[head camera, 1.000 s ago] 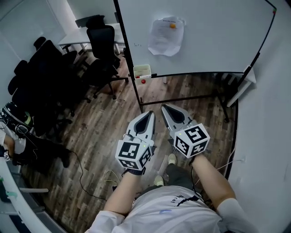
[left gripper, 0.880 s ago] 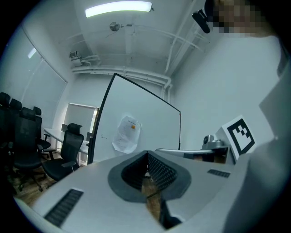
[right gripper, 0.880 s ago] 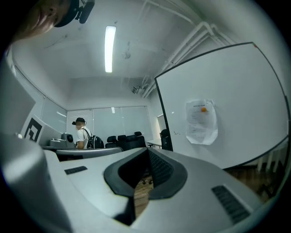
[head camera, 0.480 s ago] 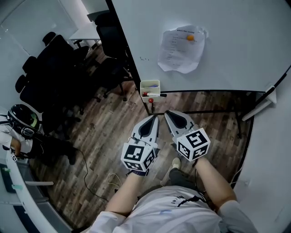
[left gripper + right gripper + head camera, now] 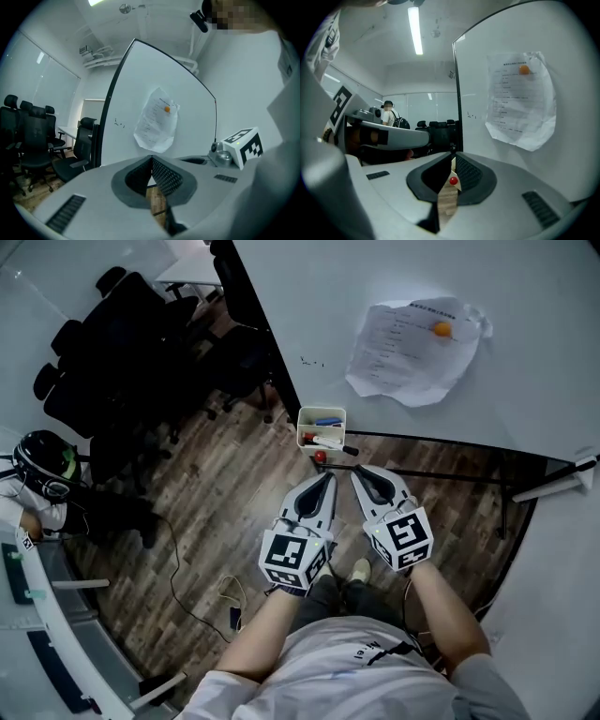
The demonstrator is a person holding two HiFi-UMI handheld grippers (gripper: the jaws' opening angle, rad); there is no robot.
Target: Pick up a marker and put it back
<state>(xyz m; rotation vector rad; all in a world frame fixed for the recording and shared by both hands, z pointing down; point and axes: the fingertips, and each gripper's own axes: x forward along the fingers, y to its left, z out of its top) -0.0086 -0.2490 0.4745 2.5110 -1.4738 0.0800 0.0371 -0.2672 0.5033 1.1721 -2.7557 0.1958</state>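
I'm in a meeting room with a wood floor (image 5: 216, 512), black chairs (image 5: 122, 343) off to the left and a whiteboard (image 5: 450, 287) on a stand ahead of me. My left tongs (image 5: 324, 478) and right tongs (image 5: 361, 471) sit side by side, low in front of my body. Both point at the board's lower left corner, and each has its jaws pressed together with nothing between them. Just beyond the tips is a small white box (image 5: 322, 410), fixed to the board's frame as far as I can tell. A marker (image 5: 323, 440) lies across its near side with the dark tip poking out to the right, and a blue marker (image 5: 328, 421) lies behind it. A red knob (image 5: 320, 457) sits just under the box, and my right tongs' view shows it dead ahead. Nothing is picked up yet, so I judge this to be the approach. To do it well I'd work with the right tongs alone and keep the left ones back so the two don't knock. I'd spread the jaws wide before they reach the box, not inside it. I'd aim above the knob, come in across the near marker's barrel and close on its middle so it can't pivot. Then I'd lift straight up over the box wall. The box looks light, so a sideways nudge could tip it. The paper (image 5: 412, 352) under its orange magnet (image 5: 441, 329), further right, plays no part.
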